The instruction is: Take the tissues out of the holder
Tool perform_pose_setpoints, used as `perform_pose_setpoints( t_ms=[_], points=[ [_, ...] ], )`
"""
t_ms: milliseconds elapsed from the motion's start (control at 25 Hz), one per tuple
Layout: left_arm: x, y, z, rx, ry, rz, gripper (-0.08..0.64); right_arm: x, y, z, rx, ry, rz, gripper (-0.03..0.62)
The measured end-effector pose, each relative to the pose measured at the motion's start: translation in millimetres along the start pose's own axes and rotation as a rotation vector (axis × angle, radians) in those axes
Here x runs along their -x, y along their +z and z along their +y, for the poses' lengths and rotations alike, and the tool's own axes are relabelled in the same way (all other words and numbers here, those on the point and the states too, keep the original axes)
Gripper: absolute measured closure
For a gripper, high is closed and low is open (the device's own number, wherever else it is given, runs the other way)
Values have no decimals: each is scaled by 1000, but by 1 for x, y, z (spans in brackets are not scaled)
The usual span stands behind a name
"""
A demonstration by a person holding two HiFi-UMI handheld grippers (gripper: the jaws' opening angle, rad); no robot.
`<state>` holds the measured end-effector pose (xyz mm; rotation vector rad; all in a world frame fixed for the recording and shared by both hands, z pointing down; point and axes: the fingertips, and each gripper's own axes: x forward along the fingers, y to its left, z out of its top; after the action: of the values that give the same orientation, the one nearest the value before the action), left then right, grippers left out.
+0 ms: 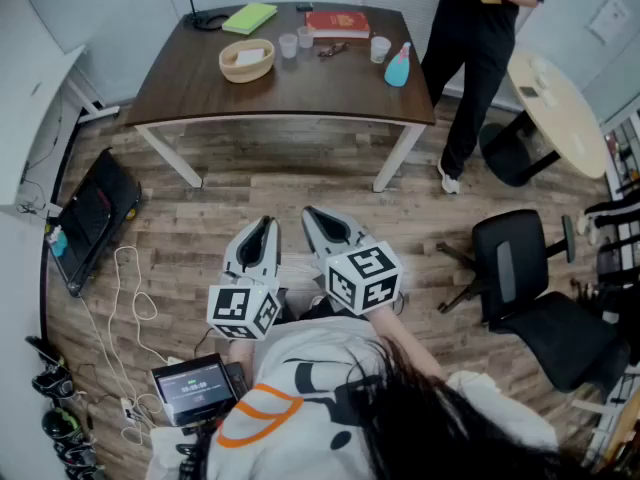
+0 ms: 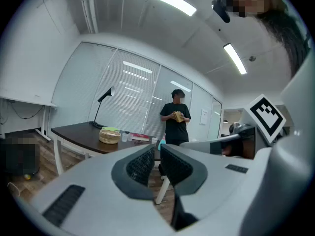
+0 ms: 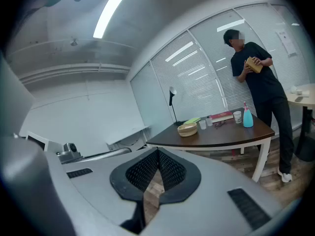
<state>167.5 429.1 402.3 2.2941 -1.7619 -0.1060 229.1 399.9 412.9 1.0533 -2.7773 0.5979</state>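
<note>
Nearest, both grippers are held side by side close to the body, above the wooden floor (image 1: 250,183); the left gripper (image 1: 263,226) is seen with its jaws drawn close together, only a thin slit left between the pads and nothing in it; the right gripper (image 1: 312,216) is seen with its jaws fully closed, tips touching, on nothing. Well beyond them a dark tabletop (image 1: 320,93) is seen; the holder (image 1: 246,68), a round woven bowl, is set on its left half, well apart from both grippers, and the white tissues (image 1: 248,56) are lying inside it; a blue spray bottle (image 1: 397,68) is stood near the right edge; a red book (image 1: 337,24) and a green pad (image 1: 249,17) are laid along the far side. A person in black (image 1: 480,58) is seen standing beside the tabletop's right corner.
</note>
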Motion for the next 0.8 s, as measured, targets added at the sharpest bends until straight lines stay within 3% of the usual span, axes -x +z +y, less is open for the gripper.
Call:
perform_pose_setpoints(
  t_ms=[440,800],
  points=[
    [-2,1,2,-2,14,0,523,-3,1,4,64,13,-6,581],
    [-1,-2,0,-7,14,10,523,-4,-2,2,40,19,-4,581]
  ],
)
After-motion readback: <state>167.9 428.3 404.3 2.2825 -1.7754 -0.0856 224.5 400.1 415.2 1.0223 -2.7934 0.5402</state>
